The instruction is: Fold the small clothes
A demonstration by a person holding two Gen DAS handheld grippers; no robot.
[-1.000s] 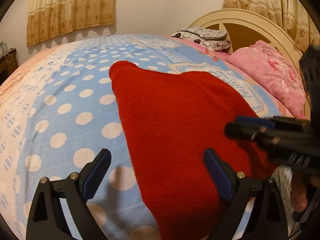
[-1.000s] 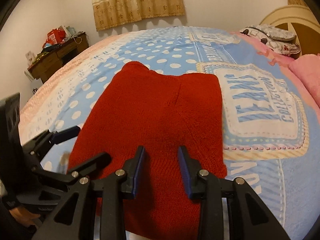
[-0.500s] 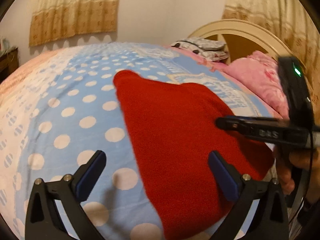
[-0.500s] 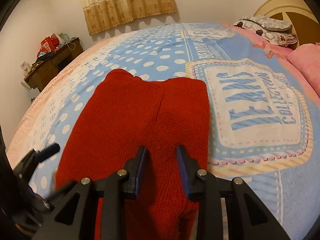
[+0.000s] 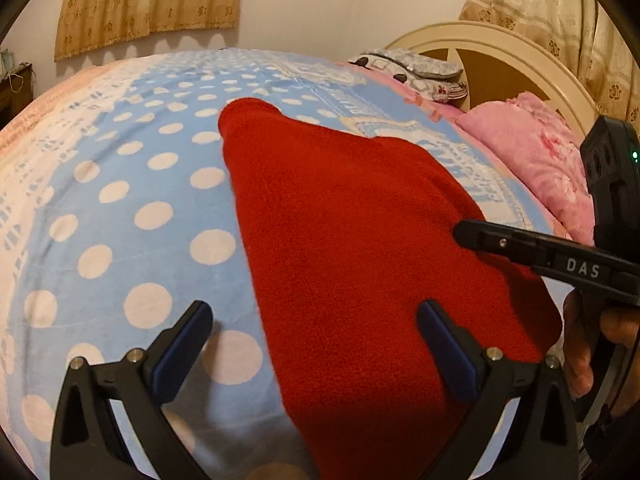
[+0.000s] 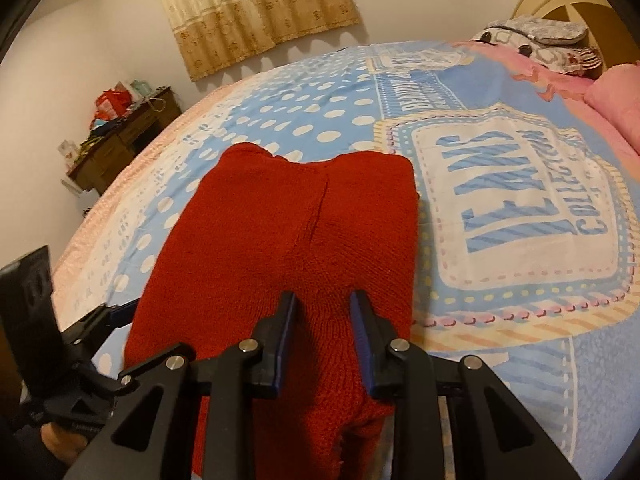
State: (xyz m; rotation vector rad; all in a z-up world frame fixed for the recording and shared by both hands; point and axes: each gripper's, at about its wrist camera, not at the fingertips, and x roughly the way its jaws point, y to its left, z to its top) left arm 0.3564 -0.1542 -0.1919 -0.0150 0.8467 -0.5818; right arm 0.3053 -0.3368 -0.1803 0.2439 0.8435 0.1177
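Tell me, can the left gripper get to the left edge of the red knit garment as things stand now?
Probably yes. The left gripper is wide open, and the red knit garment has its left edge lying between the fingers with nothing over it.

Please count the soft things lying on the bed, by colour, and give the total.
Red: 1, knit garment
Pink: 1, pillow
Grey patterned: 1, pillow
Total: 3

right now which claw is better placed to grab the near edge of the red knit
Right claw: narrow jaws already straddle the red knit near its edge. Left claw is wide open, half over the blanket.
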